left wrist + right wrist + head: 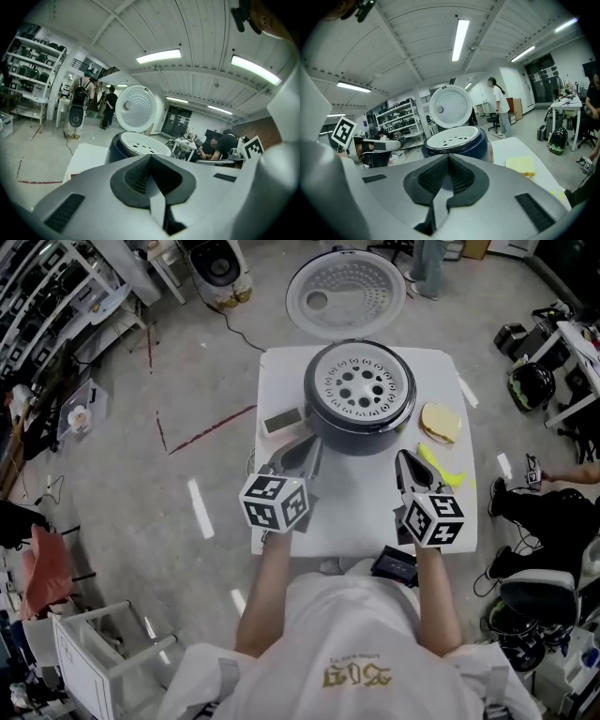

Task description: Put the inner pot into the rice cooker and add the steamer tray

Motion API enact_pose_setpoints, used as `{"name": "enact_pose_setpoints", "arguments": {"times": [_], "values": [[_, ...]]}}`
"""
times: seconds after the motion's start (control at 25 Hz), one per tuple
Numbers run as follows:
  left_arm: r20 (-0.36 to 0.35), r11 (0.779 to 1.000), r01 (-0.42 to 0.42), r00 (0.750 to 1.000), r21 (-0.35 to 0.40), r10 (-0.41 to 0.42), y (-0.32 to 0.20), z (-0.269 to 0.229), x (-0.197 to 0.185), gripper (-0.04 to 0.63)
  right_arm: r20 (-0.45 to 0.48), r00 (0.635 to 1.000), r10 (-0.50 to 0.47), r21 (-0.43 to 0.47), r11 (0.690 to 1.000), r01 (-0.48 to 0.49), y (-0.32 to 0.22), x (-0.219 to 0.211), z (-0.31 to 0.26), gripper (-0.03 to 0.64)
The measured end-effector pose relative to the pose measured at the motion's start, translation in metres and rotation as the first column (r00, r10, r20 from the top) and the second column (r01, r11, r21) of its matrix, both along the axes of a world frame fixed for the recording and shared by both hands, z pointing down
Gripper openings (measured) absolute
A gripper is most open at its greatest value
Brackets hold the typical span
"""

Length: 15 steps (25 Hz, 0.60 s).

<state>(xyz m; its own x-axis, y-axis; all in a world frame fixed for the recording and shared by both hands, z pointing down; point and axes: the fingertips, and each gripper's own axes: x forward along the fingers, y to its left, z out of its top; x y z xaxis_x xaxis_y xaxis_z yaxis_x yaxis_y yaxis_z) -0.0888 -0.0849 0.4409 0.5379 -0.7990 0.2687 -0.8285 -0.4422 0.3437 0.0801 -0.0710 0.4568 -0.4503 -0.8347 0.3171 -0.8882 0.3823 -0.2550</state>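
The dark blue rice cooker (330, 423) stands at the far side of the white table (281, 367), its round lid (345, 292) swung open behind it. A white steamer tray (359, 387) with several round holes sits in its top. The tray hides whatever lies under it. My left gripper (302, 457) hangs shut and empty above the table, just near of the cooker's left side. My right gripper (408, 469) is shut and empty too, near of the cooker's right side. The cooker (123, 151) with its tray shows ahead in the left gripper view, and the cooker (457, 145) likewise in the right gripper view.
A yellow sponge (440, 422) and a yellow-green piece (444, 471) lie on the table's right part. A small flat box (282, 421) lies left of the cooker. A black device (395, 565) sits at the near edge. Another cooker (217, 268), racks, chairs and people stand around on the floor.
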Motion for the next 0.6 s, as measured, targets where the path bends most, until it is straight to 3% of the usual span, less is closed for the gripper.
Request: {"name": "enact_pose_setpoints", "arguments": {"times": [0.6], "values": [[0.007,0.998,0.061,0.998,0.020,-0.061,0.041,0.000,-0.030,0.015,0.000,1.000,-0.006,-0.002,1.000,0.006,0.033,-0.021,-0.004,0.011]]}}
